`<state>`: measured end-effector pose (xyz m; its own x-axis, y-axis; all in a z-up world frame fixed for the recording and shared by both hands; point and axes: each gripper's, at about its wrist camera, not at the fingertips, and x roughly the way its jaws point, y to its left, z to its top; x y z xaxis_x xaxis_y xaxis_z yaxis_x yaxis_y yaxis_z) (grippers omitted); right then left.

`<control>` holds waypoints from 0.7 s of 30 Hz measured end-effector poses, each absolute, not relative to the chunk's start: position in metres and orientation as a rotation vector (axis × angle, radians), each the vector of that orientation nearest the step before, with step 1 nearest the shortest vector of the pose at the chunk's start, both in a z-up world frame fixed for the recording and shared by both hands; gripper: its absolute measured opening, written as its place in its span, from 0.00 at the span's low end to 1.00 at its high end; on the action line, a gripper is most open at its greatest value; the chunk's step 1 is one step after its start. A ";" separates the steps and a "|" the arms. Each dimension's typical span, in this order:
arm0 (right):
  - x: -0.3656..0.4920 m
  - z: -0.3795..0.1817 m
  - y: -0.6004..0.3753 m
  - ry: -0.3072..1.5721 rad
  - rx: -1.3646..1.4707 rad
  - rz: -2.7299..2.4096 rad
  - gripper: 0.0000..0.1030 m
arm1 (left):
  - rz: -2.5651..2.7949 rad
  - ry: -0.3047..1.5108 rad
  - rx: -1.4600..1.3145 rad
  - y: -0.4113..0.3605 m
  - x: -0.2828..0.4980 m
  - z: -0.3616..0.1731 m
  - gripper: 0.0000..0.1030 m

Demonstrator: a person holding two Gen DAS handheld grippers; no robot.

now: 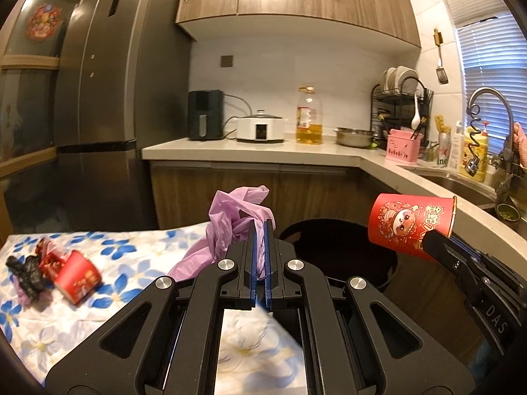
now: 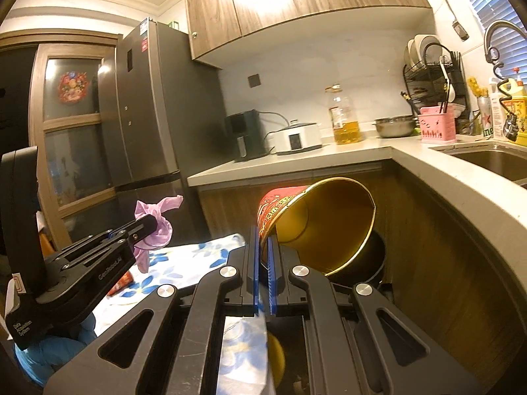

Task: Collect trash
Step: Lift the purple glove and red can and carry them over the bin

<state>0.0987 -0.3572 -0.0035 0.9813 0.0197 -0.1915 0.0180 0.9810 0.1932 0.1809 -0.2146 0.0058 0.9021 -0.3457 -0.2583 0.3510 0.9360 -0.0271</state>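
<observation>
Left claw (image 1: 261, 230) clenched on purple plastic bag (image 1: 230, 217); right claw (image 2: 264, 247) clenched on the wall of red paper cup (image 2: 316, 223), tilted, mouth toward camera. Both hang near the black bin (image 1: 342, 253), beside the floral counter (image 1: 138, 263). Risk: thin rim pinch, cup may slip short of the bin; bag could snag on pads. More trash (image 1: 52, 270) remains on the counter.

Tall grey steel fridge (image 1: 108, 75), black air fryer (image 1: 206, 115) right of it, white cooker (image 1: 260, 128), clear oil bottle (image 1: 309, 117), steel bowl (image 1: 355, 136) further right.
</observation>
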 end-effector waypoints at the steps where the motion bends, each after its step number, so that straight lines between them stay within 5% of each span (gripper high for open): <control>1: 0.099 -0.002 -0.360 0.190 0.195 -0.005 0.05 | -0.368 0.262 0.018 -0.220 0.183 0.008 0.02; 21: 0.112 0.017 -0.396 0.117 0.219 -0.066 0.05 | -0.438 0.242 0.044 -0.275 0.212 0.012 0.03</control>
